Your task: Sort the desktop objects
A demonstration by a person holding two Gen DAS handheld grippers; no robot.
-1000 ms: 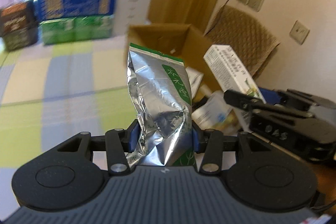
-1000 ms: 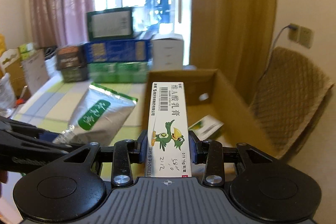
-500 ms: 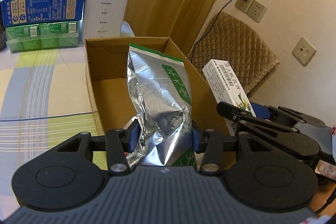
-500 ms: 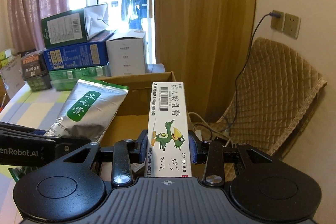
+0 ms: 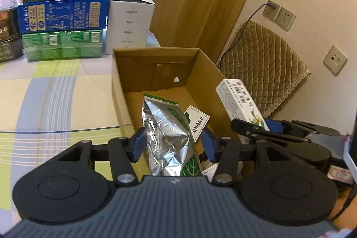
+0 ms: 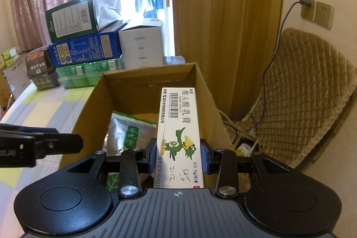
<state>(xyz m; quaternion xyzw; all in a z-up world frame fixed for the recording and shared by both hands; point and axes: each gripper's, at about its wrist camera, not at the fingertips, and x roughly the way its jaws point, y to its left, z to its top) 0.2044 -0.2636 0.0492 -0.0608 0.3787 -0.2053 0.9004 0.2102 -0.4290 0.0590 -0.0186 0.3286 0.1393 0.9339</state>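
While the open cardboard box (image 5: 125, 90) fills the ground ahead of both tools, the sorting looks to be at its dropping-in step. It stands on the striped table (image 5: 55, 93), with stacked cartons beyond its far wall. Well off to the right of the right tool a quilted chair (image 6: 312, 90) leans by the wall.

Inside the box, straight ahead of the left tool (image 5: 173, 144), lies the silver tea pouch (image 5: 169, 135). That tool's blue pads stand apart, clear of the foil on either side, so the pouch seems to be released and resting in the box by its own weight. A small white leaflet-like packet (image 5: 197, 123) lies just beside the pouch, to its right.

The right tool (image 6: 178, 157) is clamped on the white ointment carton (image 6: 178, 133), which points forward over the near part of the box, toward its right wall.

My judgement is that the next move is to lower the carton a little into the free floor right of the pouch, then part the pads. The left tool needs to back straight out, so that its pads do not snag the crinkled foil.
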